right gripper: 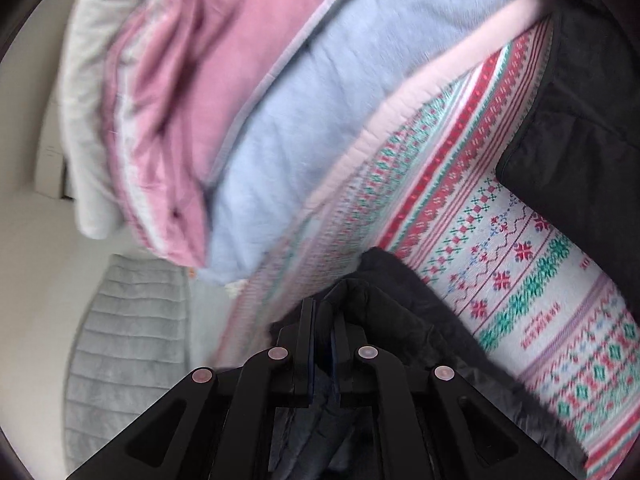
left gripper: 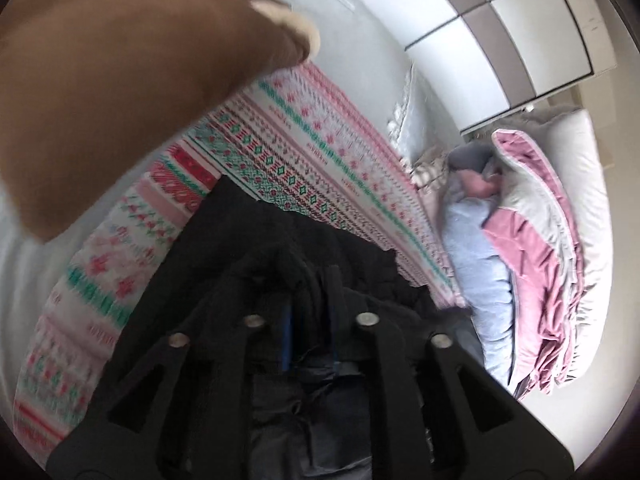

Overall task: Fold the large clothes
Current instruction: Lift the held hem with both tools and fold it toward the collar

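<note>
**Black garment gripped at both ends, fold barely begun**

The black garment (left gripper: 288,248) lies bunched on the patterned bedspread (left gripper: 304,160), one end gathered up into each gripper. In the left wrist view, the left gripper (left gripper: 310,320) has its fingers drawn narrow around a thick wad of dark cloth. In the right wrist view, the right gripper (right gripper: 322,344) is likewise pinched close on a fold of the same dark fabric (right gripper: 400,300), and a further stretch of it (right gripper: 580,120) lies spread across the bed beyond.

Judging by this, the work is at an early stage: the cloth looks rumpled, with no neat edge or stacked layer visible, so smoothing and the folds proper seem still to come. Blur in both views keeps the garment's outline uncertain.

Around it, a brown sleeve (left gripper: 120,60) crosses the left view. Pink and pale-blue blankets (right gripper: 248,120) are heaped along the bed's edge, and a grey quilted mat (right gripper: 128,360) lies on the floor.
</note>
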Demonstrator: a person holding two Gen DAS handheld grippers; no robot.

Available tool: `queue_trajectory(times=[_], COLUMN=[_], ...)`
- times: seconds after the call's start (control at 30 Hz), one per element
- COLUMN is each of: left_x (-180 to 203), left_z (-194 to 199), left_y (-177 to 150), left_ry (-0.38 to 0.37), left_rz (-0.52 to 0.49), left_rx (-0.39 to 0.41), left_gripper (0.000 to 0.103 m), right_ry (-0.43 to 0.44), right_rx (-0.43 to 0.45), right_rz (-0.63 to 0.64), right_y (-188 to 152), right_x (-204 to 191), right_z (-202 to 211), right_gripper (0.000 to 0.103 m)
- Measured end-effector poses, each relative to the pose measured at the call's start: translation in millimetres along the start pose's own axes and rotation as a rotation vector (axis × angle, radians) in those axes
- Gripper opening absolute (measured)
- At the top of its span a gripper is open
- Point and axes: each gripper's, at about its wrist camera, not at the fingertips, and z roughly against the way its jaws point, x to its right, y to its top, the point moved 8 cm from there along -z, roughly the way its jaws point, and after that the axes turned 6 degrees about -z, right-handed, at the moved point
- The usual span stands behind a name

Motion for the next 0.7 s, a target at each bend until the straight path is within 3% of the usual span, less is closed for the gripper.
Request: queue_trajectory(times=[0.1, 0.17, 0.27, 0.3, 0.37, 0.47, 0.6, 0.7], left_x=[-9.6, -11.0, -15.9, -17.4, -15.5, -12.3, -15.7, -10.6], left_z=[-15.5, -13.2, 8.9, 22.4, 29.9, 24.7, -0.5, -8.5], left_y=[8.3, 14.0, 37.5, 44.9, 47.0, 37.2, 17.7, 3.3], left_ry=[-0.012, -0.032, 0.001, -0.009, -0.032, -0.004, -0.009, 0.016], left_rz=[0.021, 0.011, -0.008, 0.001, -0.013, -0.106, -0.135, -0.227], left_rx=[-0.048, -0.051, 0.071, 0.133, 0.155, 0.118, 0.011, -0.036], left_gripper=[0.025, 0.032, 0.066, 0.067, 0.068, 0.069, 0.069, 0.069], right_ry=[-0.090, -0.126, -0.226, -0.249, -0.235, -0.167, -0.272, -0.299], right_rx=[0.005, 0.024, 0.123, 0.154, 0.179, 0.116, 0.015, -0.051], right_rz=[0.029, 0.061, 0.206, 0.244, 0.292, 0.442, 0.801, 0.972], right_y=[13.6, 26.0, 46.2, 50.2, 55.7, 45.4, 6.2, -21.9], right_x=[17.4, 22.1, 18.4, 17.3, 13.9, 0.0, 1.9, 5.0], right_z=[-24.5, -26.7, -8.1, -0.1, 15.0, 22.1, 8.1, -0.9], right_gripper=[0.013, 0.027, 0.057, 0.057, 0.058, 0.061, 0.061, 0.061])
